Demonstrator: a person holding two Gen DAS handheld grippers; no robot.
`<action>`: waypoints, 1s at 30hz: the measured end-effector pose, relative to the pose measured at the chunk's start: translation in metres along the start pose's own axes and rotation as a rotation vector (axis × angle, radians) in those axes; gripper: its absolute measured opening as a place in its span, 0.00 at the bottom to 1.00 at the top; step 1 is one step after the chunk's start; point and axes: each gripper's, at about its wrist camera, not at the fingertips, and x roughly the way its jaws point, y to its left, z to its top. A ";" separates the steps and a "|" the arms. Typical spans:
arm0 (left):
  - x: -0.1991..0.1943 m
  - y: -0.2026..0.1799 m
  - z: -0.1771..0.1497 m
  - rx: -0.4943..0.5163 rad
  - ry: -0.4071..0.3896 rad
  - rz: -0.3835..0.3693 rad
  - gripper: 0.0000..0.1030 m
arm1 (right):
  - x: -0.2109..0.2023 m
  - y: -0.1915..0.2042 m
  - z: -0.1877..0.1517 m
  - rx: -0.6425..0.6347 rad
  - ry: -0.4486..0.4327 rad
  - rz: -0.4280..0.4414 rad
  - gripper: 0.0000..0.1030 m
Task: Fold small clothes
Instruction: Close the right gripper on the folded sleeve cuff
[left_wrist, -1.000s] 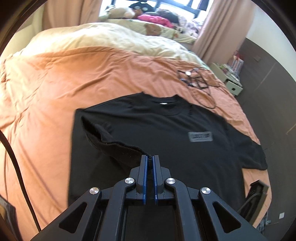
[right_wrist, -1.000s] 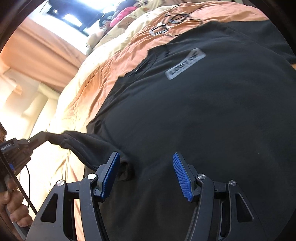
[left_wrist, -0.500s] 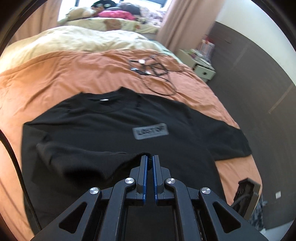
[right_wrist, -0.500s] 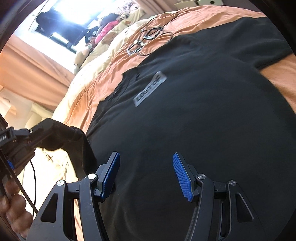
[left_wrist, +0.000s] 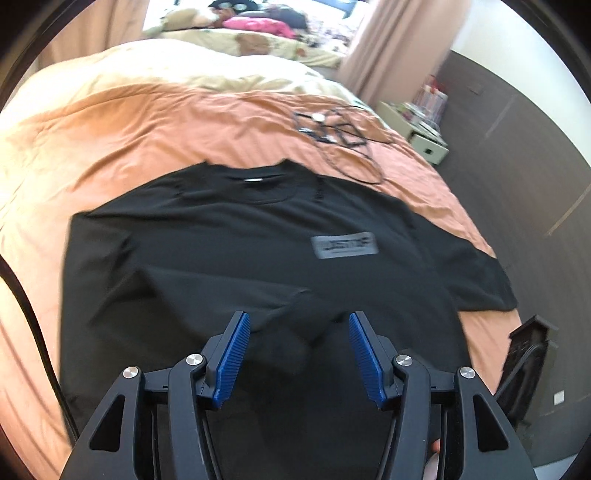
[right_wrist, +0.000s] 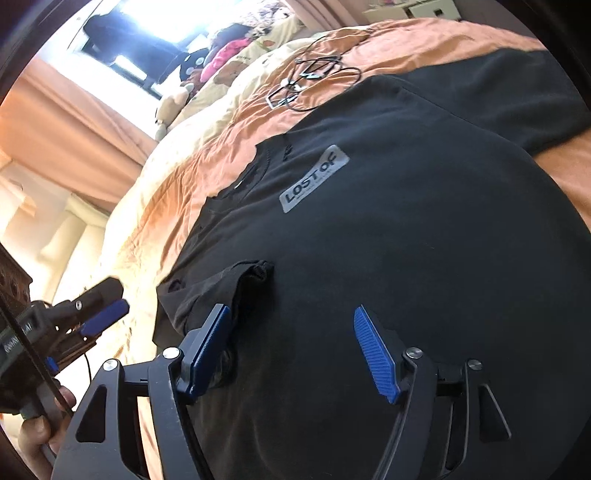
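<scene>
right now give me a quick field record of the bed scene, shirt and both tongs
surface: orange bedspread
garment: black t-shirt, front up, grey logo patch
sleeve: one folded in over the body; the other flat
left tongs: open, just released, nothing pinched
right tongs: open above the shirt
clutter: cables beyond the collar

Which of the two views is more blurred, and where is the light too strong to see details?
Left wrist view: the black T-shirt and its grey patch are smeared by motion blur, its lettering unreadable; the window strip at top is washed out. Right wrist view: sharper, the patch reads "LOST OF"; the window is blown out, glare whitens the bedding at left. Both bend at the edges.
</scene>
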 end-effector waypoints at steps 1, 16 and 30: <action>-0.003 0.011 -0.003 -0.015 0.000 0.008 0.56 | 0.005 0.003 0.000 -0.017 0.010 -0.005 0.66; -0.034 0.139 -0.065 -0.196 0.014 0.114 0.56 | 0.039 0.106 -0.015 -0.601 0.117 -0.156 0.67; -0.021 0.187 -0.106 -0.228 0.078 0.215 0.56 | 0.079 0.169 -0.058 -1.163 0.080 -0.334 0.73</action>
